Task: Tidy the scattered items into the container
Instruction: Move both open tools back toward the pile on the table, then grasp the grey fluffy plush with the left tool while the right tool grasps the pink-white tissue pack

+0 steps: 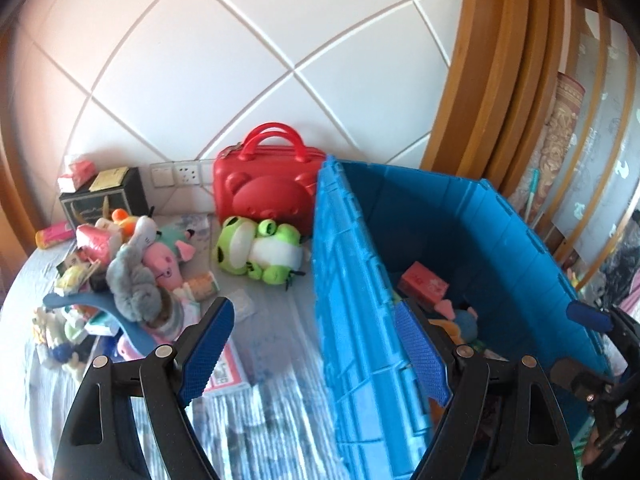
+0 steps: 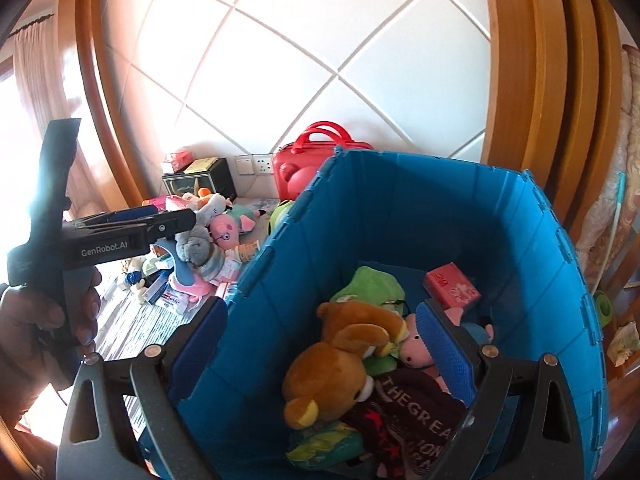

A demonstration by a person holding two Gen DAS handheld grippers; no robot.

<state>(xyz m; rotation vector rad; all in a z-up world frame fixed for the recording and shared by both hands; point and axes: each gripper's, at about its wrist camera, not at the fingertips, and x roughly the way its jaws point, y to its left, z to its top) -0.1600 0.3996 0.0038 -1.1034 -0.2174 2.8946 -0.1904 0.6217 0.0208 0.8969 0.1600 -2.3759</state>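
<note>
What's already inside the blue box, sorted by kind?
In the blue box, going by the right wrist view:
Plush toys: 4 (brown bear, green plush, pink pig, blue plush)
Red packs: 1
Dark printed cloth: 1
Green packet: 1
Total: 7 visible

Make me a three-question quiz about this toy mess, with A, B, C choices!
1. Where is the brown teddy bear?
A. On the bed
B. Inside the blue crate
C. On the red case

2. What colour is the handled case by the wall?
A. Red
B. Yellow
C. Purple

3. What is the left gripper doing?
A. Squeezing the frog
B. Open, holding nothing
C. Gripping a book

Answers: 1 B, the bear lies among the things in the crate. 2 A, body and handles are red. 3 B, its pads stand wide apart, empty; the green frog lies on the bed.
</note>
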